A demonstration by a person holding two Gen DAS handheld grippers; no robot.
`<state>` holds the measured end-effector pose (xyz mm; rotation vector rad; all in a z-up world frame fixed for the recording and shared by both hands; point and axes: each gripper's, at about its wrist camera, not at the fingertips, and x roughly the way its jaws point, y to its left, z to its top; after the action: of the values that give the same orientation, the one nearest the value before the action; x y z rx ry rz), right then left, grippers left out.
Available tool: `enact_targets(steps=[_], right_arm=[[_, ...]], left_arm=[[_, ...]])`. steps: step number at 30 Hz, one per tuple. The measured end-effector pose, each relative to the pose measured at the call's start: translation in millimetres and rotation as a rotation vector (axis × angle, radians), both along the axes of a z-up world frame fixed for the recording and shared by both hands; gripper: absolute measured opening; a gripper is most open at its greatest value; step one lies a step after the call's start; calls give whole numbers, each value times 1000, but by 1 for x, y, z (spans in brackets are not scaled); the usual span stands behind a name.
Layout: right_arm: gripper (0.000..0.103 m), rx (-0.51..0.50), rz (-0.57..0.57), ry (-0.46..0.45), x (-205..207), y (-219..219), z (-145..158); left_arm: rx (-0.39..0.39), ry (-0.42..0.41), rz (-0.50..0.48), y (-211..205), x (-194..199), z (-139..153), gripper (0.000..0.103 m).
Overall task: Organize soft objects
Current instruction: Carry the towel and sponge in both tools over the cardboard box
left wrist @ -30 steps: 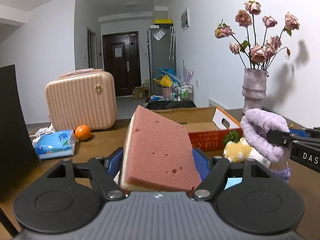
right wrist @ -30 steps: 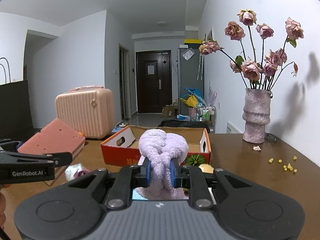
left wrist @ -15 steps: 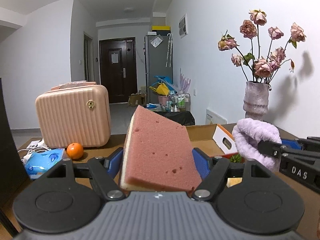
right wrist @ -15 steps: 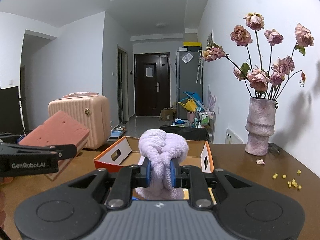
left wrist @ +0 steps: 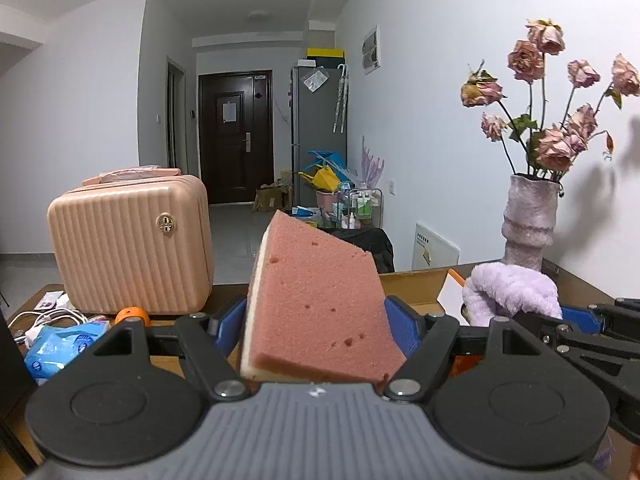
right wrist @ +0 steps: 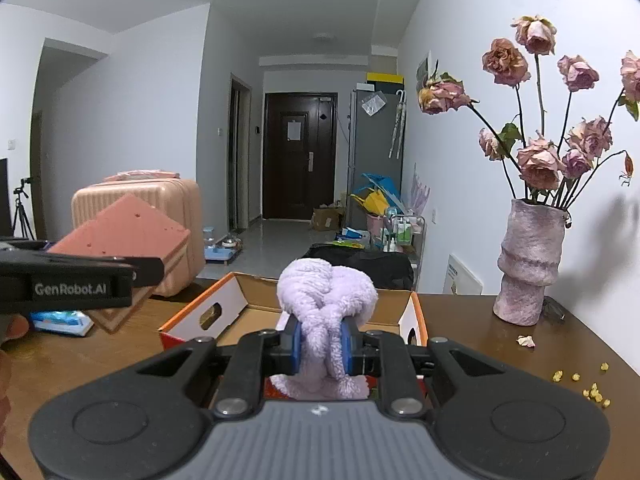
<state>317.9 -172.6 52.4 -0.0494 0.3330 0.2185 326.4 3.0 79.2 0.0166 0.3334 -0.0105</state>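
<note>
Two side-by-side wrist views down the hallway, sharing cardboard box (right wrist: 328,312).

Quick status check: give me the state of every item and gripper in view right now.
left gripper: shut on sponge
sponge: held, tilted, off the table
right gripper: shut on purple plush cloth
purple plush cloth: held over the box
cardboard box: open, flaps up
suitcase: closed, upright

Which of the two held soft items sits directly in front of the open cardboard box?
The fluffy lilac cloth in the right gripper; the pink sponge, in the left gripper, sits off to the box's left.
</note>
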Motion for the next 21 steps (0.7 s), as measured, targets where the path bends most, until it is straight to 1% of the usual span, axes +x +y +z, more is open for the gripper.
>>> enact_targets(steps=[12, 17, 21], right_arm=[[18, -31, -12, 35, 64, 14, -1], [19, -57, -21, 47, 98, 20, -1], [19, -66, -29, 68, 124, 24, -5]], left_arm=[[-43, 42, 22, 10, 69, -2, 75], [-55, 58, 49, 12, 101, -3, 75], [-63, 81, 76, 16, 125, -10, 75]])
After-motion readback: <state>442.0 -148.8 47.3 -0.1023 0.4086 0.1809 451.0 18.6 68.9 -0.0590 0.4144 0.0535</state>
